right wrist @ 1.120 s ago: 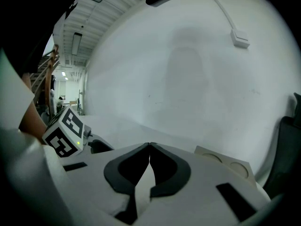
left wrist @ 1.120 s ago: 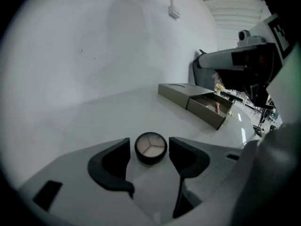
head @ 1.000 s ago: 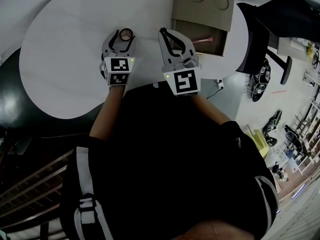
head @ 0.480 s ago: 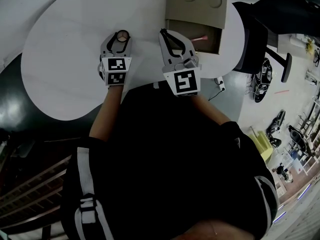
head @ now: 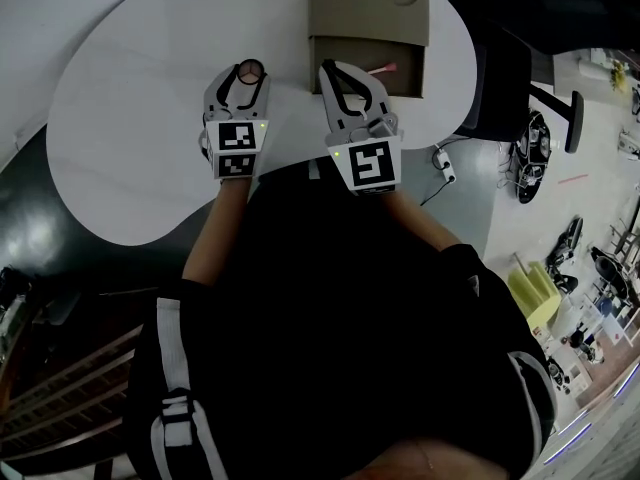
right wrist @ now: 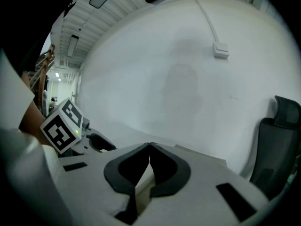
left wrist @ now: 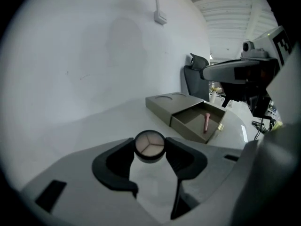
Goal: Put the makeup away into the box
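Currently the left hand-held gripper (head: pixel 251 72) pinches a round black compact with three beige-pink pans (left wrist: pixel 149 144) by its sides, its jaws having just closed in on it. It is held over the white rounded desk (head: pixel 130 128), to the left of the box. That taupe cardboard box (head: pixel 368 3) has its drawer (left wrist: pixel 195 119) pulled open towards the person, and a slim pink makeup stick (left wrist: pixel 206 121) lies inside. The right hand-held gripper (right wrist: pixel 149 146), jaws pressed together on nothing, hovers just in front of the drawer, between the compact and the opening. A black office chair (head: pixel 495 63) stands beyond the desk's right edge.
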Demonstrator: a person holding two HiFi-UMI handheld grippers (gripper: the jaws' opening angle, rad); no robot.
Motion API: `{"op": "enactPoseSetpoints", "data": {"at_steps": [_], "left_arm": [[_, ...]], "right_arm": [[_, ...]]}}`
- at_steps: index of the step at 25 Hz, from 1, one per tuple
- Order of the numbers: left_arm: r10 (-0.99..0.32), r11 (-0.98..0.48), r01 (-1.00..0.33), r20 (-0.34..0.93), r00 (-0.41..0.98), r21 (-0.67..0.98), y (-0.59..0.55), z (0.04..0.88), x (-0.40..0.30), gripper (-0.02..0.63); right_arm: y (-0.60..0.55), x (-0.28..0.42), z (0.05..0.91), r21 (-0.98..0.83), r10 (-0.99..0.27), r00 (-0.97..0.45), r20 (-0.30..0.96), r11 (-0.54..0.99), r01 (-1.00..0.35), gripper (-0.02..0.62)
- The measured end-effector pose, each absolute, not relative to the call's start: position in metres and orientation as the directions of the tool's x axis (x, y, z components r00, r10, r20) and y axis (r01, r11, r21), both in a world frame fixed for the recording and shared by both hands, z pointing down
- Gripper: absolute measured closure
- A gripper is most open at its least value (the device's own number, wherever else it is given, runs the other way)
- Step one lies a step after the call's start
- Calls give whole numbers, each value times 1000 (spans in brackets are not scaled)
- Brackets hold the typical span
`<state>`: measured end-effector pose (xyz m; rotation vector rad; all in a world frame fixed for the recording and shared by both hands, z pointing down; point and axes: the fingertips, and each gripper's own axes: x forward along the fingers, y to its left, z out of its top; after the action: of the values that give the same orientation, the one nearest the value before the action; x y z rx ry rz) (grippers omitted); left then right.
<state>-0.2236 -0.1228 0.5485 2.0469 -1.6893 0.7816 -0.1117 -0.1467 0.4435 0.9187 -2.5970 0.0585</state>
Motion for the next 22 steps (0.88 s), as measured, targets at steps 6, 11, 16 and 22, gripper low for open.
{"op": "enactPoseSetpoints", "data": {"at_steps": [6,11,16,22], "left_arm": [[-790,-289,-952,587,179,-97,-137,525,-185,391],[-795,-346,-933,559,236,-98,-153,511,-154,391],[-783,-406,-908,551,289,-100,-166,508,-130,391],[-754,-462,-882,563,337,-91,-181,510,-100,391]], "right_arm": [[-152,-83,437,129,-636,-687,350,760,-637,572],[-158,-58,433,95,-677,-648,349,713,-694,572],[-164,-36,431,100,-713,-608,348,673,-733,572],[-173,-10,432,93,-744,-565,358,630,-771,572]]}}
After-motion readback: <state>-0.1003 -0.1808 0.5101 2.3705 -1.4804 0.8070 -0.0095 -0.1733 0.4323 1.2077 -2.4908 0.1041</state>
